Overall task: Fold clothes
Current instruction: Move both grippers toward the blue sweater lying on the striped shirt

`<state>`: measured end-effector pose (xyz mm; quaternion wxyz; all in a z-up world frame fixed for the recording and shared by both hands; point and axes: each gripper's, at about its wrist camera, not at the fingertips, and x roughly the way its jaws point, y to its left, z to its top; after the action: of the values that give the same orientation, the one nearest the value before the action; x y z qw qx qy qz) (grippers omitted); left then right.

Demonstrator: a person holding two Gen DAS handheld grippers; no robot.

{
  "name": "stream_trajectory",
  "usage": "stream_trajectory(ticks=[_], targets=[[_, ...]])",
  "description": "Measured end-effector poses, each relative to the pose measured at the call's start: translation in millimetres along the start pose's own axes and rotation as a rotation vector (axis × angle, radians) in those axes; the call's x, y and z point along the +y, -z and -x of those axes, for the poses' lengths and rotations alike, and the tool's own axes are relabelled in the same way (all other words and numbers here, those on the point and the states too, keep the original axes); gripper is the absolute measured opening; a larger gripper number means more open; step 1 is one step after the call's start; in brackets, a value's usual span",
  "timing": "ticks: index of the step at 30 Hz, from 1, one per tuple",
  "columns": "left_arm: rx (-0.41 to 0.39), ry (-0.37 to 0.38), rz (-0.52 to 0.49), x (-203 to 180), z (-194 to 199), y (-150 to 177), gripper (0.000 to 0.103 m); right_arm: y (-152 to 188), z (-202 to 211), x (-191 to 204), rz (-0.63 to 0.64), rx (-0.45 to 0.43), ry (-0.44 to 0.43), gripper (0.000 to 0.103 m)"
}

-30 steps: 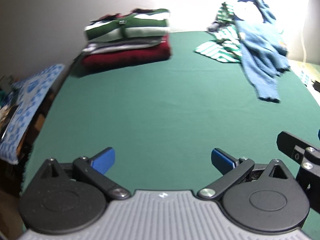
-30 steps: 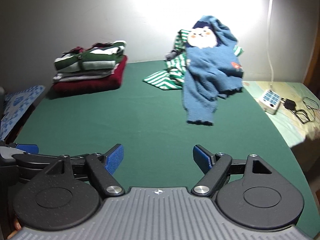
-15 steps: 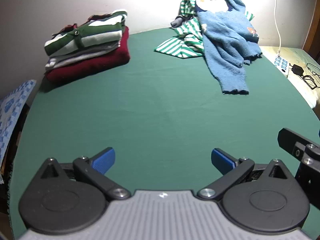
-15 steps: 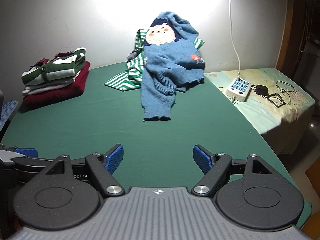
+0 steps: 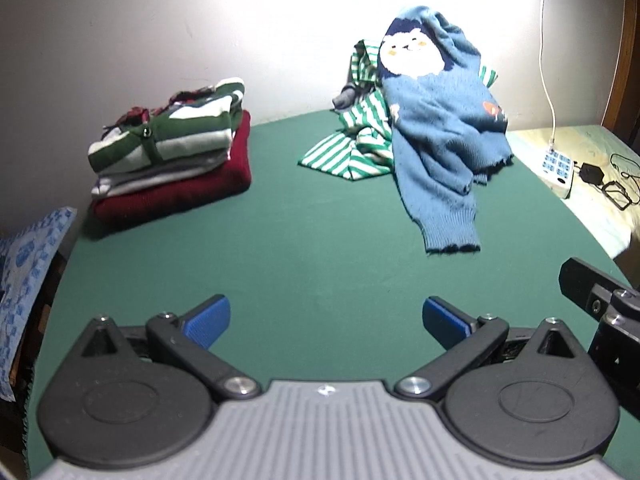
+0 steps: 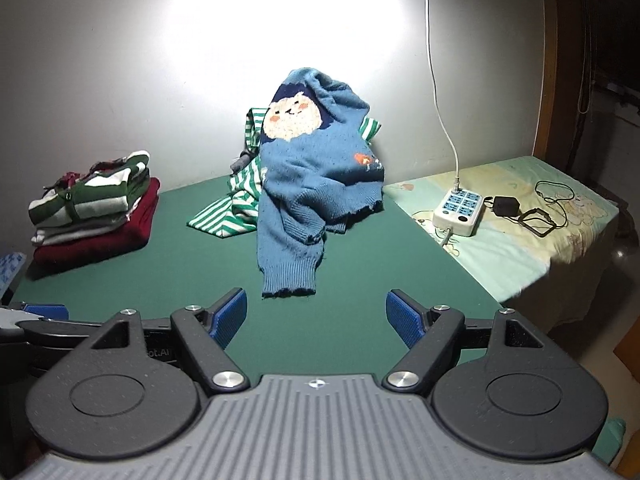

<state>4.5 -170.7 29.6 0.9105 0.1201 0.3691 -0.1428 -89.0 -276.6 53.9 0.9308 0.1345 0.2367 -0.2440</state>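
- The left tongs (image 5: 326, 314) hang spread wide over bare green cloth, pinching nothing; their blue pads (image 5: 210, 318) stand far apart with only the desk (image 5: 320, 240) between them.
- The right tongs (image 6: 316, 312) are likewise spread and empty, and point straight at the cuff of the blue sweater (image 6: 316, 184), which lies just ahead of their tips.
- That sweater, with a pale animal face knitted on it, is heaped against the back wall and spills forward over the desk, one sleeve stretched toward the camera: unfolded.
- Under and beside it lies a green-and-white striped garment (image 6: 228, 212), crumpled and also unfolded.
- At the far left a stack of folded clothes (image 5: 172, 160) sits squared up, a red piece at the bottom and a green-striped one on top, well apart from the loose heap, likely so that finished pieces stay clear of the working space.
- The wide bare middle of the desk looks like room kept for laying a garment flat.
- Judging by this, some clothes lie folded and at least two do not; the outstretched sleeve is the nearest thing to catch.
- A power strip (image 6: 460, 210) with its cable rests on the bed sheet at right, off the green cloth.
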Motion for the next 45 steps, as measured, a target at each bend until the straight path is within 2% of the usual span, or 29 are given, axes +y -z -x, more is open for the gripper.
stream_trajectory(ticks=[9, 10, 13, 16, 19, 23, 29, 45], targets=[[-0.015, 0.001, 0.004, -1, 2, -4, 0.102, 20, 35, -69, -0.006, -0.005, 0.005, 0.08], [-0.012, 0.0, 0.005, 0, 1, -4, 0.102, 17, 32, -69, -0.003, 0.001, 0.006, 0.08], [-0.001, -0.001, 0.008, 1, -2, -2, 0.102, -7, -1, -2, 0.001, 0.032, 0.04, 0.08], [0.008, 0.0, 0.009, 1, -4, -2, 0.102, -16, -19, 32, 0.006, 0.05, 0.053, 0.08], [0.014, 0.001, 0.005, 0, -7, -2, 0.102, -12, -15, 29, 0.003, 0.057, 0.054, 0.08], [0.023, 0.002, 0.0, -2, -11, -1, 0.102, -9, -15, 3, 0.003, 0.072, 0.033, 0.08], [0.036, 0.002, -0.006, -4, -17, -2, 0.102, -3, -23, -6, -0.002, 0.083, 0.024, 0.08], [0.059, -0.011, 0.004, 1, -28, -3, 0.102, -3, -34, -3, 0.004, 0.096, -0.006, 0.08]])
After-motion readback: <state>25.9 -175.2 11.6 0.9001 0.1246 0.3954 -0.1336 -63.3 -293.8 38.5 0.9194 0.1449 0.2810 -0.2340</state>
